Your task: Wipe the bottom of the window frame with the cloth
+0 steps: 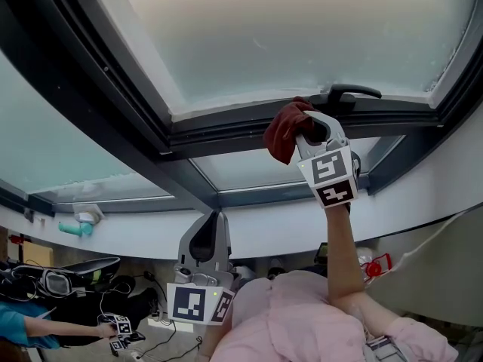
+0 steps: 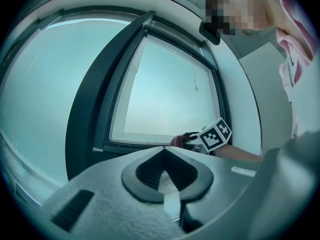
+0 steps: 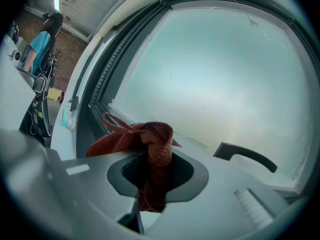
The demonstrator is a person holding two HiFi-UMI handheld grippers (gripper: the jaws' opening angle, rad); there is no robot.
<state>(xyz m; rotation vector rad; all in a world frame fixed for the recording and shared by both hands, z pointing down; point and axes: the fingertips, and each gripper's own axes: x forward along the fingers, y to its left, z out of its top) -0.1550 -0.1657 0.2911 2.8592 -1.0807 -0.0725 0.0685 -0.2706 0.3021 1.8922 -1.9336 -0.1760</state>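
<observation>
dark red woven cloth [image 1: 285, 131] is bunched in the jaws of the right gripper [image 1: 300, 127], which are closed on it; in the right gripper view a fold of the dark red woven cloth [image 3: 151, 140] runs down through the gap of the right gripper [image 3: 155, 175] and the rest spills out ahead in a loose knot. in the head view the gripper is raised on an outstretched arm, and the cloth sits at the bottom rail of the dark grey window frame [image 1: 226, 130], just left of a black curved window handle [image 1: 352, 91]. whether the cloth presses on the rail or only hangs before it cannot be told. above the rail is a pale frosted glass pane [image 1: 287, 36].

the left gripper [image 1: 213, 221] is held low near the person's chest, well apart from the window, its tips pointing up. in the left gripper view the jaws of the left gripper [image 2: 167, 173] are drawn together with nothing between them; beyond them the right gripper's marker cube and a bit of the cloth show at the pane's lower edge.

a small teal object [image 1: 75, 229] lies on the white sill at left.
</observation>
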